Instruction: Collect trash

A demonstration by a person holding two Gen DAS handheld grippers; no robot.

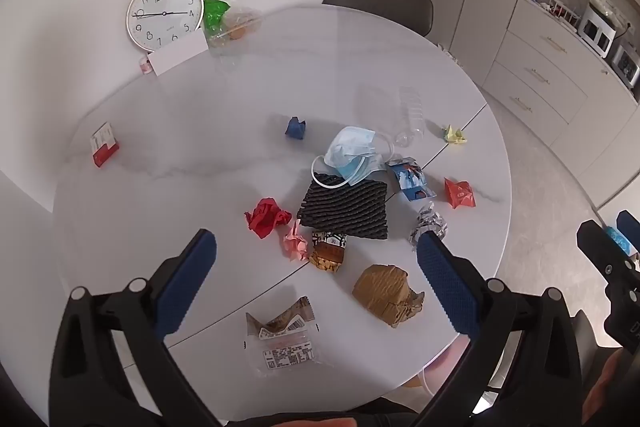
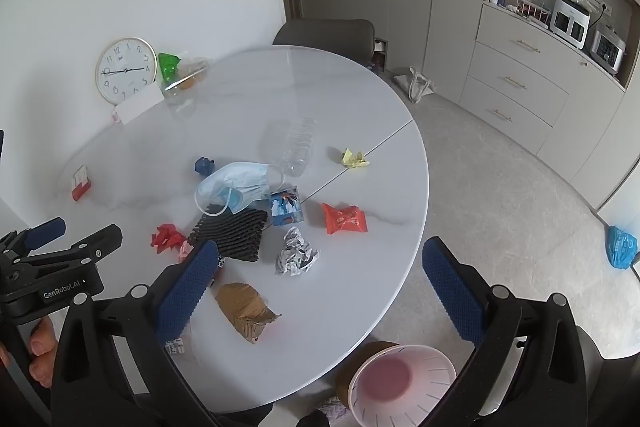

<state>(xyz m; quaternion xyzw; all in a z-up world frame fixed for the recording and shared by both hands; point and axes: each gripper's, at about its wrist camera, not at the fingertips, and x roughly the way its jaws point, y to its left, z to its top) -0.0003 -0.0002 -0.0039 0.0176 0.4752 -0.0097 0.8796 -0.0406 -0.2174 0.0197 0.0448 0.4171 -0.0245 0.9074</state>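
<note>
Both grippers hung above the near edge of the round table (image 1: 168,131), angled down, nothing touched.

Risks, left to right: the red box (image 1: 105,144) sat well apart from the rest at far left, easily overlooked. The clear wrapper (image 1: 282,337), thin and flat on the top, would likely slip from the pads. The face mask (image 1: 352,155) lay partly on the black foam mesh (image 1: 346,209), its loop draped over it; lifting one could drag the other. The clear bottle (image 1: 412,117) lay on its side and could roll off.

Left gripper (image 1: 316,273): jaws spread wide, empty; wrapper and brown crumpled paper (image 1: 386,293) lay below and between its fingers.

Right gripper (image 2: 320,275): jaws wide, empty; brown paper just beneath, silver foil ball (image 2: 296,257) beyond. Pink bin (image 2: 402,383) stood on the floor beside the table edge, lower right.
</note>
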